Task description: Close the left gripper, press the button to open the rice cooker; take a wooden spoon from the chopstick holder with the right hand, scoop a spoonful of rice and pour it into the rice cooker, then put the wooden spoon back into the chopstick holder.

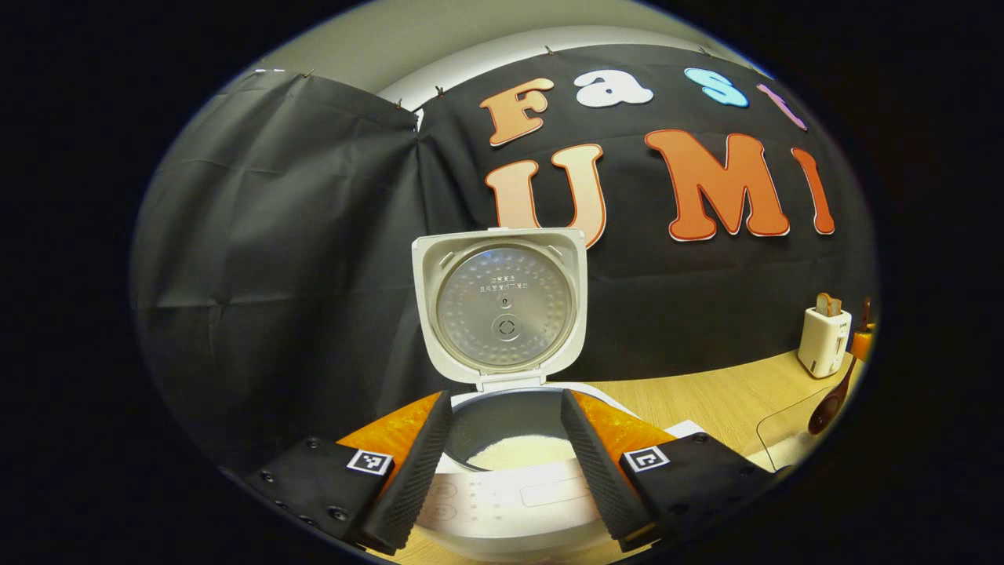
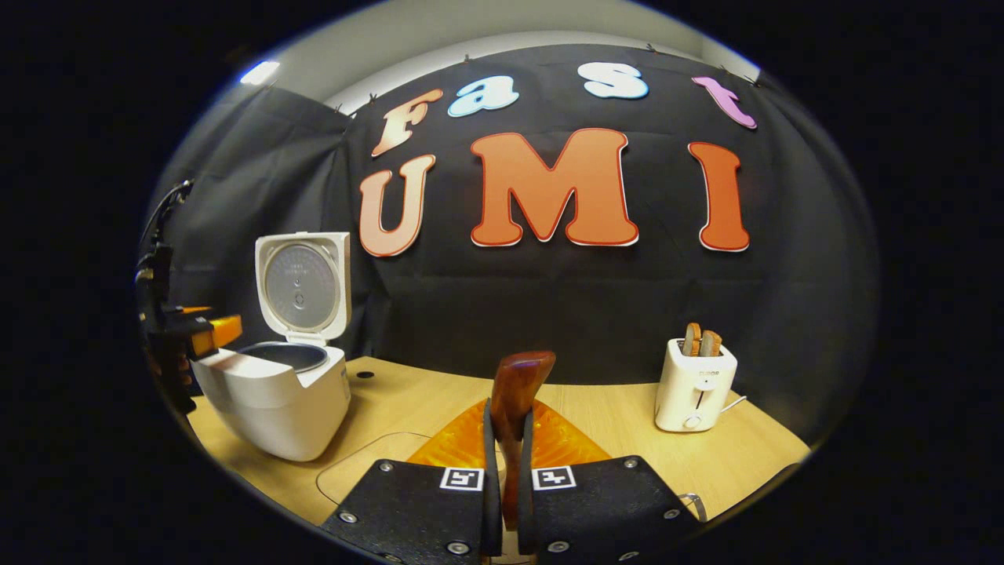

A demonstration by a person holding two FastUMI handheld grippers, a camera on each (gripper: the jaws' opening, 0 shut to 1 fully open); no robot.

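Item: rice cooker [image 2: 274, 400], white, standing on the desk [image 2: 612, 424]; taken as the landmark. Lid [image 1: 502, 306] upright and open behind the pot; rice [image 1: 522, 451] lies in the pot bottom.

Item: left claw [image 1: 506, 463], fingers spread wide and empty, hanging just in front of the rice cooker's control panel, one finger to either side of the pot mouth.

Item: right claw [image 2: 506, 479], narrowed onto the wooden spoon [image 2: 514, 408], both fingers pressing its handle, bowl end pointing up. Well to the right of the rice cooker, above the desk.

Item: toaster [image 2: 694, 384], farther right of the rice cooker than the right claw. Chopstick holder: not identified with confidence.

Risks, as judged:
- Spoon gripped on a thin handle; it may pivot between the fingers when the return is attempted, missing the holder's opening.
- Whether grains remain in the bowl cannot be told; tilting over the desk would spill them.
- Left claw near the lid hinge line; a nudge could drop the lid.
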